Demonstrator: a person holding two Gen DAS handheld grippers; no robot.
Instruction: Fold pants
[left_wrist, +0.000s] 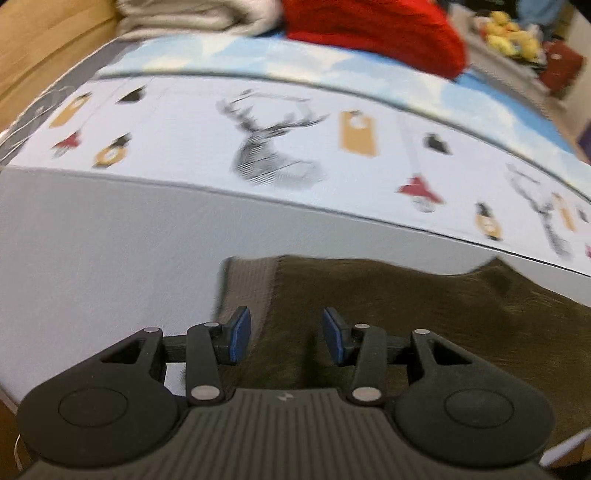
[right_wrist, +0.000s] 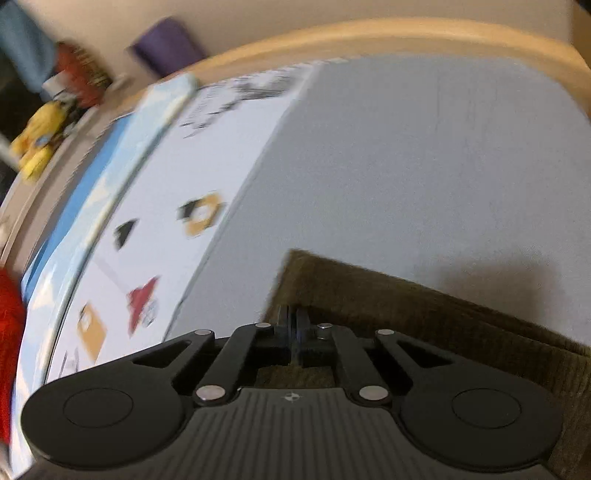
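Note:
Dark olive-brown fuzzy pants lie on a grey sheet, with a grey ribbed band at their left end. My left gripper is open, its blue-padded fingers just above the pants near that band, holding nothing. In the right wrist view my right gripper is shut on a corner of the pants, which stretch off to the lower right.
A white cloth with deer and tag prints and a light blue cloth lie beyond the pants. A red garment and beige folded fabric sit at the far edge. A wooden frame borders the surface.

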